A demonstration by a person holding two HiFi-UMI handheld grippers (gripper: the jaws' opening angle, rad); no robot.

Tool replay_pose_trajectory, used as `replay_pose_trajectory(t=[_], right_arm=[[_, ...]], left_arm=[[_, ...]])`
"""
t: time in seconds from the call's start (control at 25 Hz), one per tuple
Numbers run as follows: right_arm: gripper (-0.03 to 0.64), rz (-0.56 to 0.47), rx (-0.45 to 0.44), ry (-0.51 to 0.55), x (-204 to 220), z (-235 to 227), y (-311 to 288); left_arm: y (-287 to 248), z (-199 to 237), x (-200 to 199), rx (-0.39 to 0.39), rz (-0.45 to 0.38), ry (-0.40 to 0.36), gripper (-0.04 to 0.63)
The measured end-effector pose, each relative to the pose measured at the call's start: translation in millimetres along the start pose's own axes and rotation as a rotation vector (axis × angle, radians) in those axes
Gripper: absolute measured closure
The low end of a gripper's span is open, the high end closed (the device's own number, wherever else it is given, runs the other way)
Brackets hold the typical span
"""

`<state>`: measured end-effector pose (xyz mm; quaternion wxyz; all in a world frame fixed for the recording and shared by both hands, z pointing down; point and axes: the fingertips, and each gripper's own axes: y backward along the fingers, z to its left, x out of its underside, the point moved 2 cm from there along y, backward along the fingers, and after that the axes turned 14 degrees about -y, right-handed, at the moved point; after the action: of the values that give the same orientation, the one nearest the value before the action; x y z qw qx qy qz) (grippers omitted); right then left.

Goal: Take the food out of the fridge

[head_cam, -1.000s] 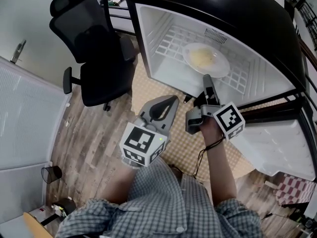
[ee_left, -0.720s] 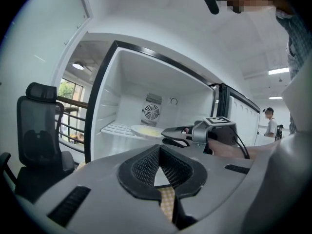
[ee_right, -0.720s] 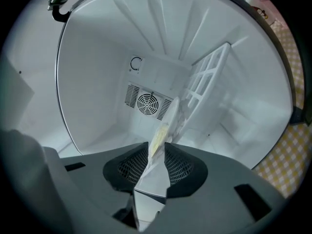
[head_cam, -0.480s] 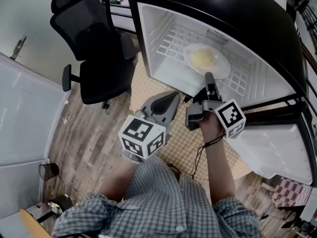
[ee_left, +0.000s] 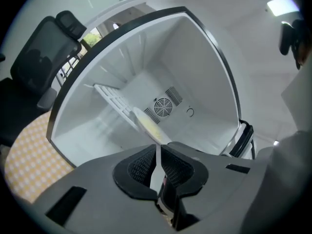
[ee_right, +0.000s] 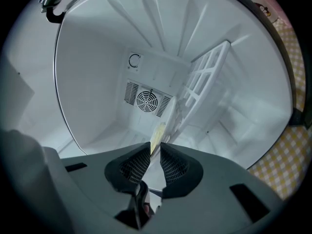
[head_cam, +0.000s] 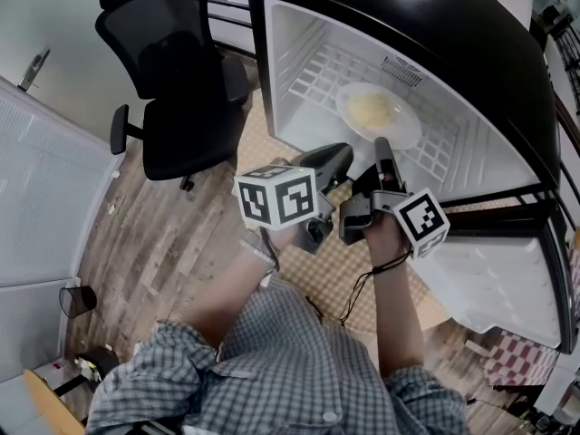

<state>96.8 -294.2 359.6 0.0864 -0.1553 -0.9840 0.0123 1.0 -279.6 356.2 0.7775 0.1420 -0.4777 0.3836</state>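
A white plate (head_cam: 379, 113) with pale yellow food (head_cam: 370, 108) rests on the wire shelf (head_cam: 317, 72) inside the open fridge (head_cam: 299, 43). In the left gripper view the plate (ee_left: 147, 125) lies just beyond the jaw tips; in the right gripper view the plate (ee_right: 160, 129) shows edge-on. My left gripper (head_cam: 343, 155) (ee_left: 157, 146) is at the fridge's front lip, its jaws just beginning to part, a thin slit with nothing between them. My right gripper (head_cam: 381, 142) (ee_right: 155, 146) is beside it, pointed at the plate, shut and empty.
A black office chair (head_cam: 181, 71) stands left of the fridge. The fridge door (head_cam: 494, 275) hangs open at the right. A checked mat (head_cam: 340, 275) lies on the wooden floor below the grippers. A fan grille (ee_left: 163, 105) is on the fridge's back wall.
My left gripper has moved up and right to the fridge opening and has rolled, so its marker cube shows another face. The right gripper has stayed put.
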Motion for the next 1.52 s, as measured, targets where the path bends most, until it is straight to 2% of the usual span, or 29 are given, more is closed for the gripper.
replay_pose_trajectory(t=[0.16,0.36,0.56,0.72,0.84,1.24,1.52], right_arm=[[0.560,0.018,0.000,0.004,1.1,1.4,1.5],[0.561,0.028,-0.012,-0.015,2.2,2.9,4.0],[0.561,0.057,-0.031,-0.012,4.9,4.2,6.1],[0.561,0.088,-0.027,-0.014,7.7,1.2,9.1],[0.565,0.111,-0.031,-0.012,11.0,0.2,11.5],[0.565,0.169,-0.026,0.040,24.7,0.6,19.3],[0.565,0.270,-0.049,0.063,51.0,1.1,27.9]], left_arm=[[-8.0,3.3,-5.2,0.036,-0.046,0.132,0.508],[-18.3,7.6,-8.5,0.044,-0.058,0.171,0.488],[-23.4,15.6,-8.7,0.068,-0.089,0.279,0.483],[-25.6,14.5,-9.3,0.081,-0.093,0.298,0.482],[-25.3,14.5,-9.1,0.086,-0.097,0.344,0.523],[-7.2,14.2,-2.6,0.073,-0.107,0.337,0.531],[24.0,16.7,8.1,0.033,-0.131,0.325,0.531]])
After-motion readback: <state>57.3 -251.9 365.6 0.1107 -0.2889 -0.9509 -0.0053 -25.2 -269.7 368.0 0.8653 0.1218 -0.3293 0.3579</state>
